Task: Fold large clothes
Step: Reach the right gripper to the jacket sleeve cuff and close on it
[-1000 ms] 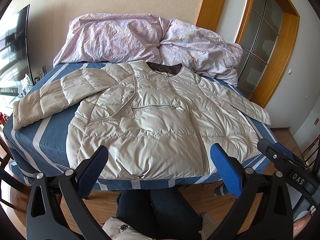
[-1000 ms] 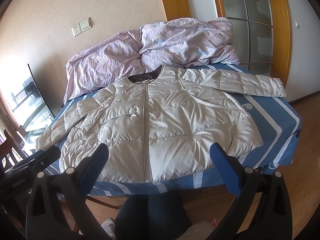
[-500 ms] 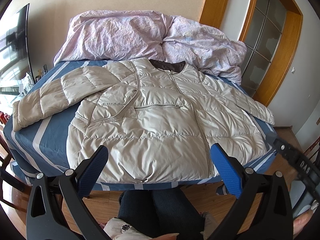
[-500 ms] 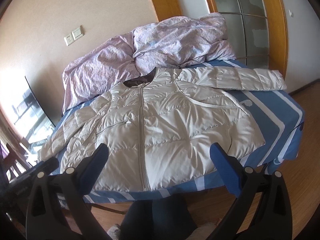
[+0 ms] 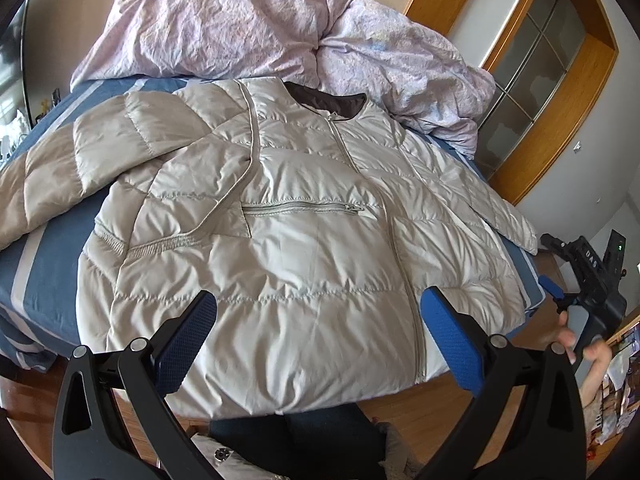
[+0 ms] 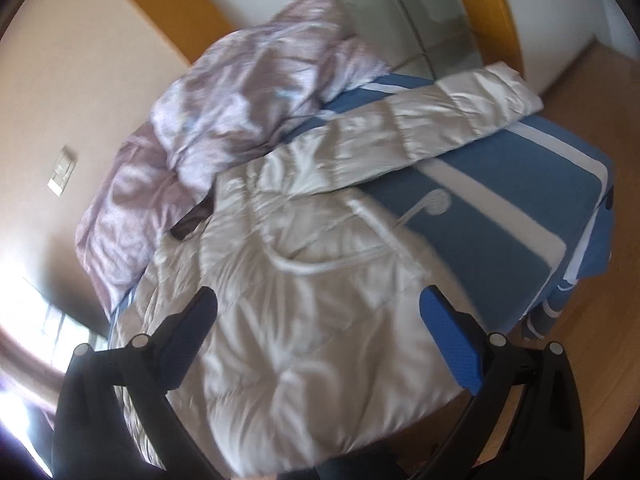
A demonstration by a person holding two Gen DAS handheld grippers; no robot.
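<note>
While jacket (image 5: 304,248) lies flat, both grippers gape, w/ nothing held.

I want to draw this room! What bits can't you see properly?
- Right wrist view: motion blur smears the jacket quilting and the wall switch.
- Left wrist view: the jacket's left sleeve cuff runs off the frame edge.
- Left wrist view: the duvet hides the bed's head end.
- Jacket's underside: hidden against the bed.

The puffy jacket (image 5: 304,248) is shiny, smooth cloth with stitched lines. The bed sheet (image 6: 500,208) is soft, dull blue cloth. At 12 o'clock, the purple quilt (image 5: 248,28) looks crinkly. The door frame (image 5: 560,120) is glossy wood.
</note>
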